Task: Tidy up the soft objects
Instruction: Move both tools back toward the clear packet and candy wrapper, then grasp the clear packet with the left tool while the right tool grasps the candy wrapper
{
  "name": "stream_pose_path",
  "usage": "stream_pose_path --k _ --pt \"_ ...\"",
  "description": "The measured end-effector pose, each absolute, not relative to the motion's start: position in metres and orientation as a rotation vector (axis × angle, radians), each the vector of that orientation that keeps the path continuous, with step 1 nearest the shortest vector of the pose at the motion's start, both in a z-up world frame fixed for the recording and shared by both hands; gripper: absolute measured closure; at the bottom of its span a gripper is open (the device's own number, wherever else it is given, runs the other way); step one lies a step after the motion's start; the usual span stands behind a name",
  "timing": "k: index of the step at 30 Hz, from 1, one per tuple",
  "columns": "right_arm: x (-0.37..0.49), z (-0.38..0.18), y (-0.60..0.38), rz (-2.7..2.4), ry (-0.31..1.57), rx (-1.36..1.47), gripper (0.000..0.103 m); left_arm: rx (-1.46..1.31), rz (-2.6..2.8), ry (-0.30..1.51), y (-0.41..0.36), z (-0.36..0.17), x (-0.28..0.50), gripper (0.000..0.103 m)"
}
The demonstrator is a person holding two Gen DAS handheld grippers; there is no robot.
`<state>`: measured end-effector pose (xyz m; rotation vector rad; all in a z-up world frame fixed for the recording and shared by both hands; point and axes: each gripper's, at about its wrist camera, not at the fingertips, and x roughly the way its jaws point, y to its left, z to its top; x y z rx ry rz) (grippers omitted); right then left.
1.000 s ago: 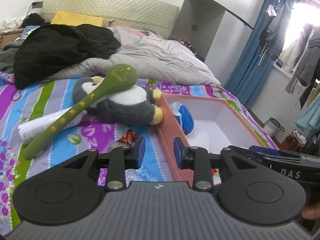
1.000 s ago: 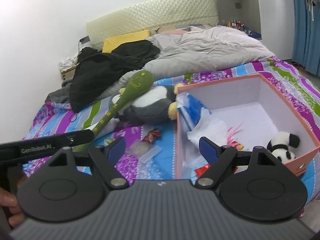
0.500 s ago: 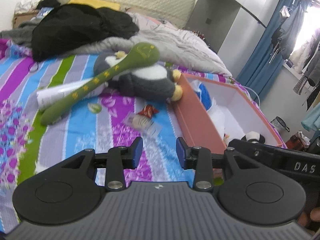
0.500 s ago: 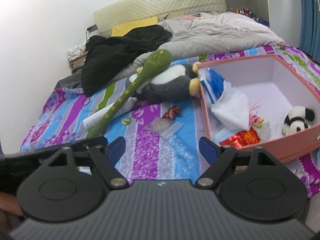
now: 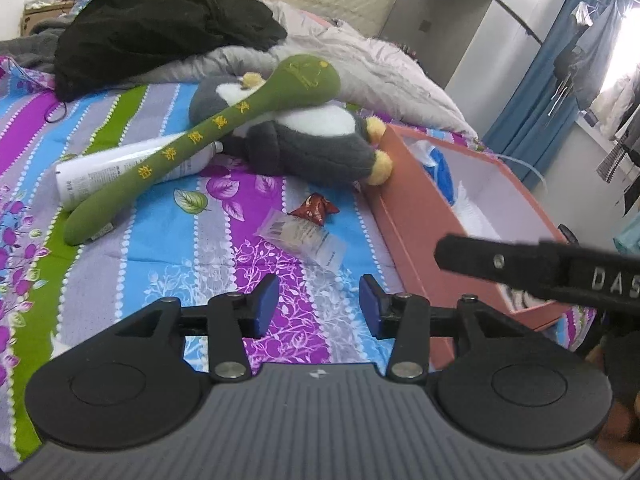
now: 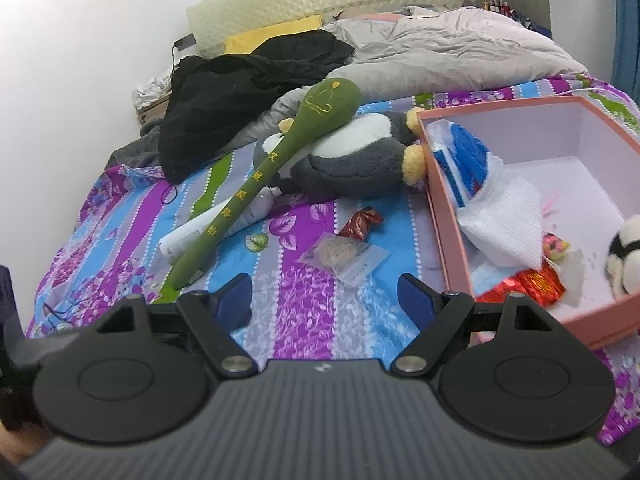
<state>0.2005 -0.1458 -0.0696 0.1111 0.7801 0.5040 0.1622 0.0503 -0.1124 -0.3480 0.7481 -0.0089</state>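
A grey and white penguin plush [image 5: 316, 140] [image 6: 352, 156] lies on the striped bedspread beside a pink box [image 5: 404, 208] [image 6: 440, 184]. Across it leans a long green plush mallet [image 5: 224, 120] [image 6: 272, 176]. Inside the box I see a small panda plush [image 6: 624, 252], a white cloth [image 6: 504, 224], a blue and white bag [image 6: 464, 160] and a red packet [image 6: 532, 284]. My left gripper [image 5: 318, 300] hovers low over the bedspread, its jaws opening with nothing between them. My right gripper [image 6: 326, 300] stands open and empty above the bed, short of a clear snack packet [image 6: 348, 258] [image 5: 304, 236].
A white tube [image 5: 120, 168] [image 6: 212, 228] lies under the mallet's handle. A red candy wrapper [image 5: 316, 208] [image 6: 362, 220] sits near the clear packet. Black clothing [image 5: 160, 28] and a grey duvet [image 6: 440, 52] pile up toward the headboard. The right gripper's body [image 5: 540, 264] crosses over the box.
Both grippers have dropped lower and nearer the bedspread, so the toys and box look bigger. The left jaws have spread wider. The right gripper's body now reaches over the box in the left view.
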Motion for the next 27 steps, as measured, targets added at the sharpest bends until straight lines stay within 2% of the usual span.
stream_pose_path --k 10,15,18,22,27 --pt "0.26 -0.107 -0.122 0.501 0.834 0.132 0.034 -0.334 -0.044 0.78 0.068 -0.16 0.226 0.051" --pt "0.282 -0.125 -0.105 0.504 0.842 0.097 0.04 -0.34 -0.052 0.771 0.074 -0.183 0.257 0.038" --pt "0.296 -0.136 -0.097 0.484 0.851 0.095 0.042 -0.333 -0.061 0.792 0.076 -0.197 0.273 0.038" --pt "0.316 -0.149 -0.09 0.469 0.883 0.13 0.049 -0.334 -0.071 0.785 0.08 -0.208 0.288 0.037" --pt "0.341 -0.165 -0.087 0.431 0.921 0.182 0.049 -0.336 -0.087 0.788 0.084 -0.217 0.302 0.037"
